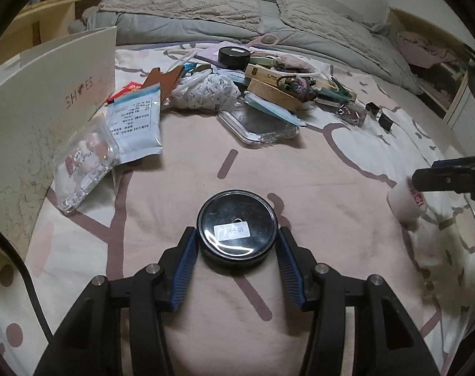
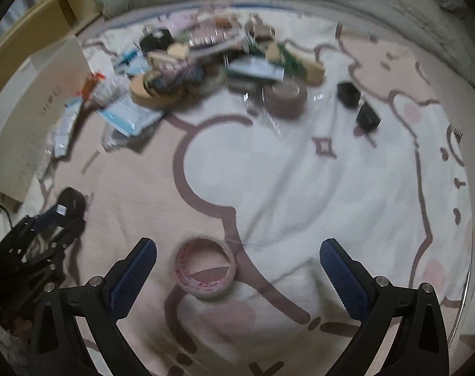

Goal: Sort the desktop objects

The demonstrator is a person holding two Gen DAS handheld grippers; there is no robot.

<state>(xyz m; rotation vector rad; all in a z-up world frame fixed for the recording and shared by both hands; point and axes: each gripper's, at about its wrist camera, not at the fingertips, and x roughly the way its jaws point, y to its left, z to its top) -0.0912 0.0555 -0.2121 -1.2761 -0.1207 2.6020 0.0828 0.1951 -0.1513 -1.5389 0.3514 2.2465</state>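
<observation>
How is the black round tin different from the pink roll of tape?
The black round tin is dark with a closed lid and a white label; the pink roll of tape is pale and open through its middle. The tin sits between the left gripper fingers; the tape lies loose between the wide-open right gripper fingers. Both are round and rest on the pink bedsheet.

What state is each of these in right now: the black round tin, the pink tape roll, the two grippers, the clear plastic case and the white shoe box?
Black round tin: lid on, lying flat between the left gripper's pads.
Left gripper: jaws close around the tin; contact unclear.
Right gripper: open wide, empty.
Pink tape roll: lying flat on the sheet, ungripped.
Clear plastic case: closed, lying flat.
White shoe box: standing at the left.
</observation>
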